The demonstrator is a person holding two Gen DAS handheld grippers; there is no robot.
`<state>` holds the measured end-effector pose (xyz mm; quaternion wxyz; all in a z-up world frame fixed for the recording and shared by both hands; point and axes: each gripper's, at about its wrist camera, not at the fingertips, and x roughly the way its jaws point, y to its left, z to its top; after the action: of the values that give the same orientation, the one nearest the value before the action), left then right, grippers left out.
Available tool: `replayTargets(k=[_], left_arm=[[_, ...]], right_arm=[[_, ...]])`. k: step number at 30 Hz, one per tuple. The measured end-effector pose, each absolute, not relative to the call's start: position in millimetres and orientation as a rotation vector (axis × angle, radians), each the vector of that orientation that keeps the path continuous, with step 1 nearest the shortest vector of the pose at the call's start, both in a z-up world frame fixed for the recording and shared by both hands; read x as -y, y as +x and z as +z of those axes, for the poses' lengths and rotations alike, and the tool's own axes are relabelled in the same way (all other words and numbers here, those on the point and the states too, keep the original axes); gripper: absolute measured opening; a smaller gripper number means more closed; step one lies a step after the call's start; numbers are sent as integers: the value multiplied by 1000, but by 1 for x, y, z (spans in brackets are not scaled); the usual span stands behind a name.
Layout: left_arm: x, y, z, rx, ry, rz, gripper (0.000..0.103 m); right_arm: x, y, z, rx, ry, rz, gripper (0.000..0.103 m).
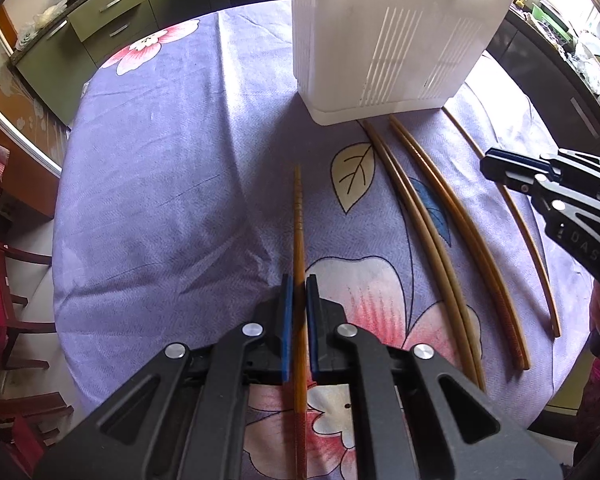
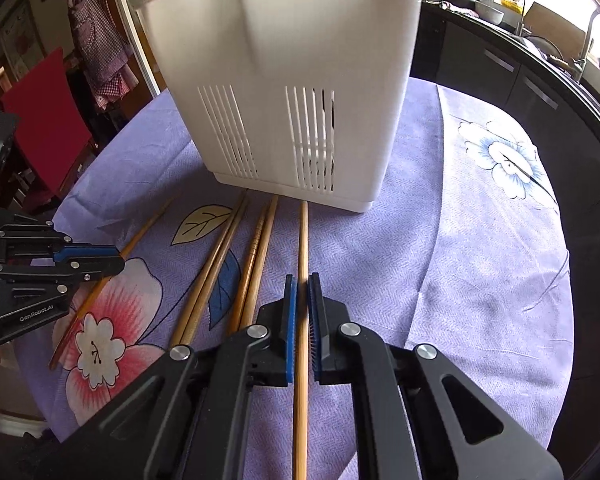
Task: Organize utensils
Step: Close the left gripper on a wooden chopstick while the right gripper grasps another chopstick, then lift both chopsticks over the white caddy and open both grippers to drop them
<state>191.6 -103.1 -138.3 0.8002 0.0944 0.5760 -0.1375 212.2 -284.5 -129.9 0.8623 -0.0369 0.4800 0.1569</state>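
**Both grippers closed on a chopstick each, holder standing behind**

We find the left hand-held gripper (image 1: 299, 292) pinching a single brown chopstick (image 1: 299, 240) between its blue pads, the stick running forward from the jaws toward the white slotted holder (image 1: 380, 40). We find the right hand-held gripper (image 2: 302, 292) likewise pressed together on one light bamboo chopstick (image 2: 302, 240), whose far tip lies close to the foot of the holder (image 2: 284, 80).

Between the two gripped sticks we count two pairs of chopsticks (image 2: 236, 256) lying on the desk, side by side and pointing at the holder. All rest on the purple flowered cloth (image 2: 460, 240) that covers the desk.

The holder stands upright at the far side of the cloth. We cannot see into its compartments from either view.
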Motion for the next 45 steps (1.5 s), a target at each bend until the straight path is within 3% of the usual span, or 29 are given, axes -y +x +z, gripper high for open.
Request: replayTargets(k=[24,34,45], left_arm=[[69,134,-21,-976,148,-313,6],[80,141,11,-919,131,-370,6],[126,161,93,-799,153,-498,6]], right_arm=[[345,117,5,-693,54,375,7],[335,126,45,-619,53,396,7],[323,144,132,-531,15,429,7]])
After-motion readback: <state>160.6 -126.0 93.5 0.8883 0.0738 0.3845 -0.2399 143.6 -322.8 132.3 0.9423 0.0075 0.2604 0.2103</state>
